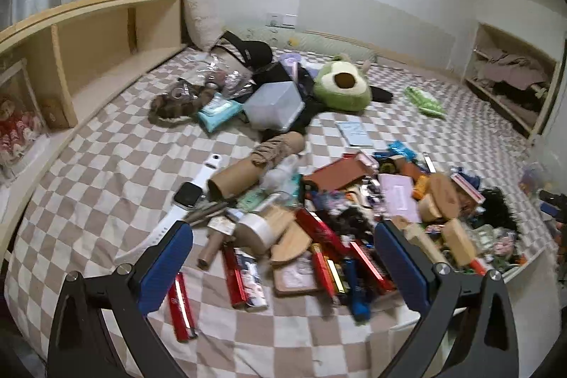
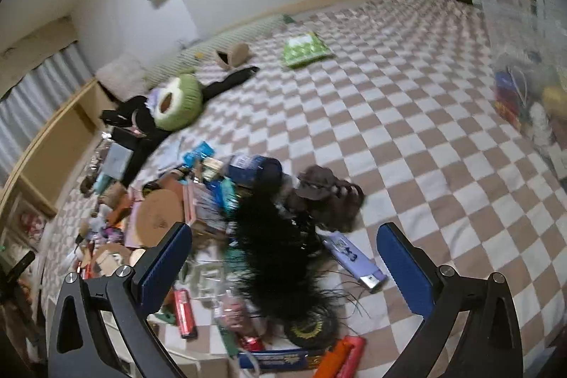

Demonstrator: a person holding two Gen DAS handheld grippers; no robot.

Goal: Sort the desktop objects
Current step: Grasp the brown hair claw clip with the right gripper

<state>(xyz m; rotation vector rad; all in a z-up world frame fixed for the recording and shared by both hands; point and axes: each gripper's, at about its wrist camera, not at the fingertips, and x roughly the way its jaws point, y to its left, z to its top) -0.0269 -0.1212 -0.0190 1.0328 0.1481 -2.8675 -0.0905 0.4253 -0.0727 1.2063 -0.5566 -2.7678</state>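
Checked bedding is carrying the mixed pile; both the left gripper and right gripper are hovering, jaws apart and empty. Blurred items, perhaps lighters, are calling for single, clean picks.

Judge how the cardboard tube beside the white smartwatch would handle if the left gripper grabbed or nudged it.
The cardboard tube lies on its side, so a nudge would probably roll it. It is open-ended and looks hollow, so likely light and crushable under a hard squeeze. The left gripper is open, holding nothing.
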